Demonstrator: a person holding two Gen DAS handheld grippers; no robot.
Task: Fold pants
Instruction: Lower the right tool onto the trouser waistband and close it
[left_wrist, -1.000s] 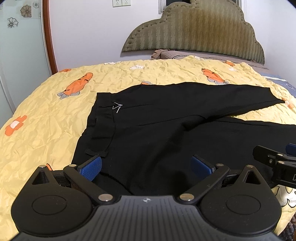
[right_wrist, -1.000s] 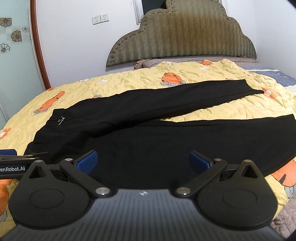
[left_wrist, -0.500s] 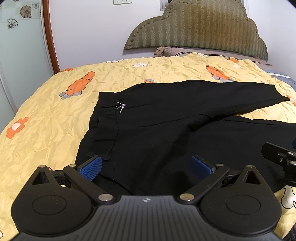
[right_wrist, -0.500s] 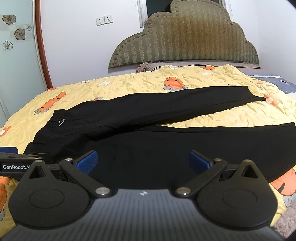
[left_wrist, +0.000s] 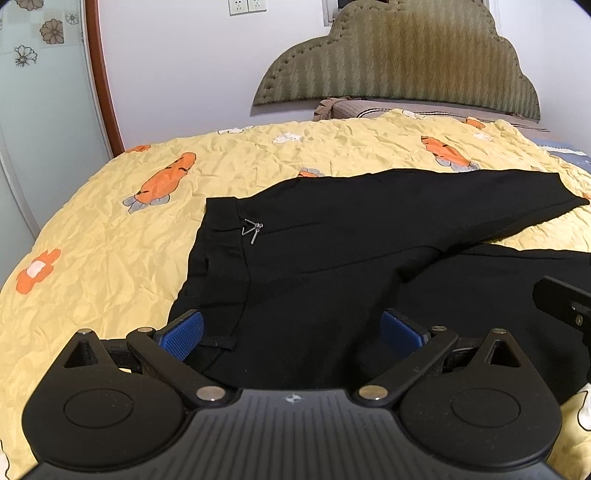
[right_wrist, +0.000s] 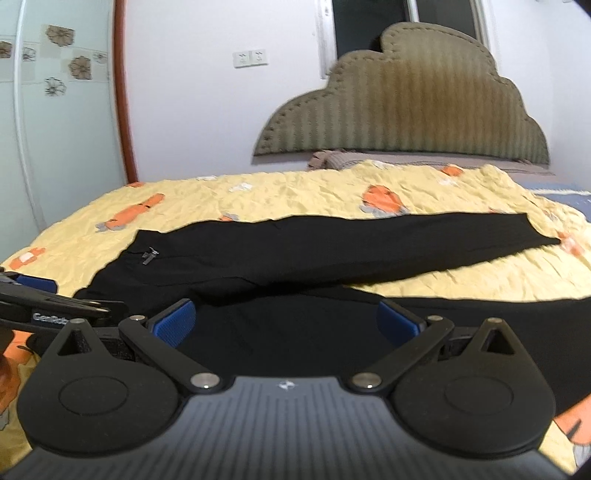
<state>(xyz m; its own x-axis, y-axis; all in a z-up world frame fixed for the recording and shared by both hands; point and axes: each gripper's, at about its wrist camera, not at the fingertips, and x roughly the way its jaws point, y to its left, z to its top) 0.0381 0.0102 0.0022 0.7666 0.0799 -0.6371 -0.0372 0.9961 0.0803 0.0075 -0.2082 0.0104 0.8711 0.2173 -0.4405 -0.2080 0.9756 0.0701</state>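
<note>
— Left black two-finger gripper with blue ribbed pads (left_wrist: 291, 328), from its own camera: how does it stand?

— Spread wide, nothing between the pads. It sits at the lower centre of the frame, over the waistband end of the black fabric pants (left_wrist: 332, 258). These lie unfolded on the crumpled yellow bedspread printed with orange carrots (left_wrist: 110, 229), one leg running to the right edge, a small silver zipper pull (left_wrist: 253, 230) left of centre. The padded olive headboard (left_wrist: 399, 62) fills the upper right.

— And the right wrist view?

— Somewhat blurred. The right black gripper with blue pads (right_wrist: 286, 321) is also wide apart and grips nothing, low in the frame above the pants' nearer leg (right_wrist: 332, 332). The far leg stretches toward the right edge. The left gripper's side shows at the left edge.
</note>
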